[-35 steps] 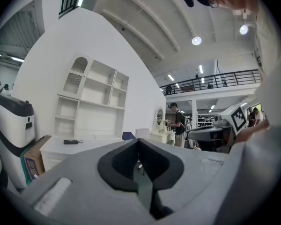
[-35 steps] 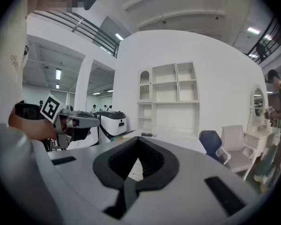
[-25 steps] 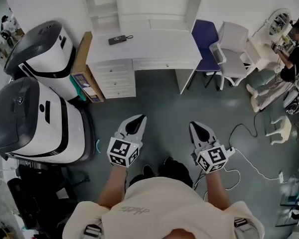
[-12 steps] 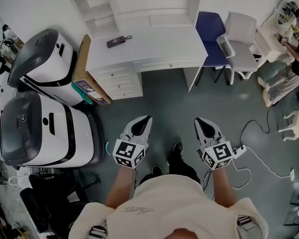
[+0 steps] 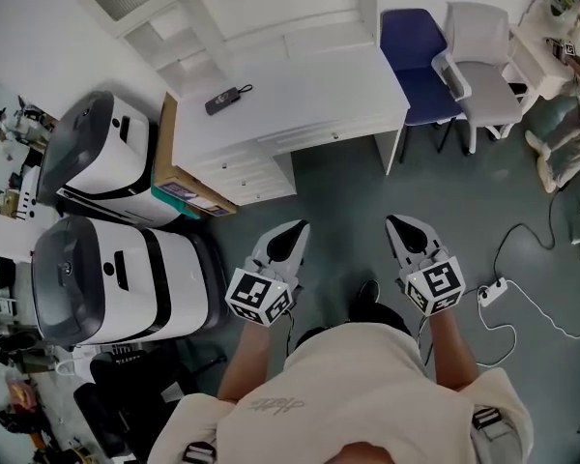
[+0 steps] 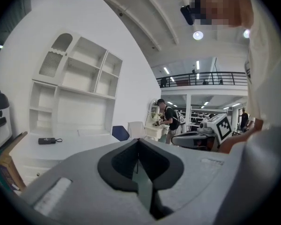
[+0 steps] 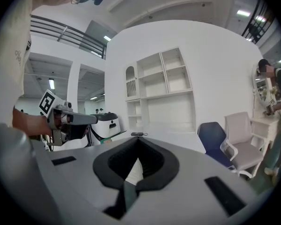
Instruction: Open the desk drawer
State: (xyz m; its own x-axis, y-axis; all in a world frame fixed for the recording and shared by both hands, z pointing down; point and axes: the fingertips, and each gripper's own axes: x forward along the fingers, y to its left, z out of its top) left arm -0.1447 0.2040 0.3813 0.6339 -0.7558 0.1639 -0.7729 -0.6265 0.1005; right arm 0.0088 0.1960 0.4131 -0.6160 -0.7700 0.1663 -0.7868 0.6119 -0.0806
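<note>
A white desk (image 5: 300,85) with a shelf unit behind it stands ahead against the wall. Its wide drawer (image 5: 333,134) under the top is closed, as is the stack of small drawers (image 5: 244,174) at its left end. A small black device (image 5: 222,100) lies on the desktop. My left gripper (image 5: 293,233) and right gripper (image 5: 406,228) hover side by side above the grey floor, well short of the desk, both shut and empty. The left gripper view shows the desk (image 6: 61,144) beyond its shut jaws. The right gripper view shows the desk (image 7: 168,135) too.
Two large white machines with dark lids (image 5: 111,138) (image 5: 106,278) stand left of the desk, with a cardboard box (image 5: 188,199) between them and it. A blue chair (image 5: 416,42) and a white chair (image 5: 488,51) are right of it. A cable and power strip (image 5: 493,293) lie on the floor.
The view has shifted toward the desk and turned a little, so the desk looks nearer. Both grippers keep the same pose, shut and side by side.
</note>
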